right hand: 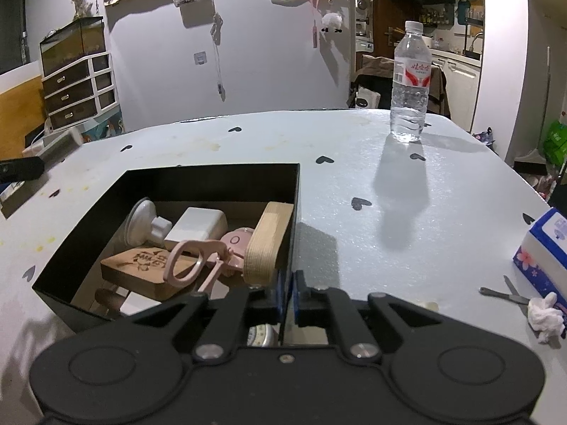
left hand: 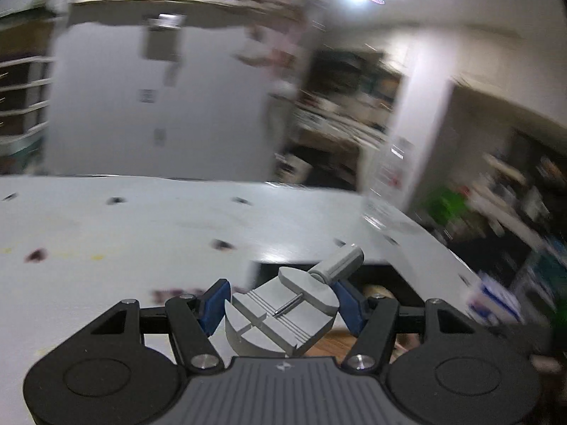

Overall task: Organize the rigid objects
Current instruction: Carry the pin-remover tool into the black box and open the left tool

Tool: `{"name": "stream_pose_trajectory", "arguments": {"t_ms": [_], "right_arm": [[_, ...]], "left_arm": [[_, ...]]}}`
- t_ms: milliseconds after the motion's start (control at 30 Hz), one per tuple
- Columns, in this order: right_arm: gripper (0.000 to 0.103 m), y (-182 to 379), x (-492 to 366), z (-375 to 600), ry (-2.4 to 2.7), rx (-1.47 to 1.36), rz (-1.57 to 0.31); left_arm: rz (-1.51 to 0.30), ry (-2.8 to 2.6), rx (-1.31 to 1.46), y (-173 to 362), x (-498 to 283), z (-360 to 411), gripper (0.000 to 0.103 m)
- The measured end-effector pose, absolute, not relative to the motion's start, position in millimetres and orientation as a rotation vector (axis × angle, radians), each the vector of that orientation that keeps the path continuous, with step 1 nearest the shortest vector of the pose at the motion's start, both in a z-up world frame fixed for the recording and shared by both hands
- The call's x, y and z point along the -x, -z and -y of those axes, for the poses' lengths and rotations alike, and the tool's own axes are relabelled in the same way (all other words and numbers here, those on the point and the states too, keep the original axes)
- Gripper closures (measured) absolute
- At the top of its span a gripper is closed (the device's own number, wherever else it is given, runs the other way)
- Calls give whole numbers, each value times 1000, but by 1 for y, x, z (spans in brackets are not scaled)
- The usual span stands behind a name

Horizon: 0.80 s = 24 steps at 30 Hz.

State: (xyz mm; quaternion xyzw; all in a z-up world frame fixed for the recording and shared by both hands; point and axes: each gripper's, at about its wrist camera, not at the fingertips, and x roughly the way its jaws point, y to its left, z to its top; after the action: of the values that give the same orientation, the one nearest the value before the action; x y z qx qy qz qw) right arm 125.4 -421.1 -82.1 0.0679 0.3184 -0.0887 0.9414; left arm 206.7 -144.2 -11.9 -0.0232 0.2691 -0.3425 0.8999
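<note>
My left gripper (left hand: 282, 299) is shut on a grey vice-like tool (left hand: 283, 318) with a round knob handle and a thin metal pin. Its blue pads press both sides of the tool, which hangs above the white table (left hand: 141, 233); this view is motion-blurred. Just beyond the tool lies the black box (left hand: 375, 272). My right gripper (right hand: 287, 294) is shut on the thin right wall of the black box (right hand: 212, 180). Inside are a wooden engraved block (right hand: 141, 269), a pink looped tool (right hand: 191, 258), a white block (right hand: 196, 226), a white knob piece (right hand: 141, 223) and a curved wooden piece (right hand: 265, 244).
A clear water bottle (right hand: 409, 88) stands at the far right of the table. At the right edge lie a blue tissue pack (right hand: 545, 248), a small metal tool (right hand: 503, 294) and a crumpled white wad (right hand: 545, 315). Drawers (right hand: 78, 88) stand beyond the table's left side.
</note>
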Motion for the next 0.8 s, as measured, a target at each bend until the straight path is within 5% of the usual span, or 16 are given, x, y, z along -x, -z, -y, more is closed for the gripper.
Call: {"name": "stream_pose_trajectory", "arguments": {"t_ms": [600,733,800], "right_arm": [[97,80,-126,419,182,-141,-651],[97,80,-126,419,183,-142,-652],[97,80,-126,419,183,-142,-653]], "left_arm": [[-630,915,-309,31,-200,208,37],[-658,934,-299,32,-199,209,6],[-658,939,-304,31,-197,208,6]]}}
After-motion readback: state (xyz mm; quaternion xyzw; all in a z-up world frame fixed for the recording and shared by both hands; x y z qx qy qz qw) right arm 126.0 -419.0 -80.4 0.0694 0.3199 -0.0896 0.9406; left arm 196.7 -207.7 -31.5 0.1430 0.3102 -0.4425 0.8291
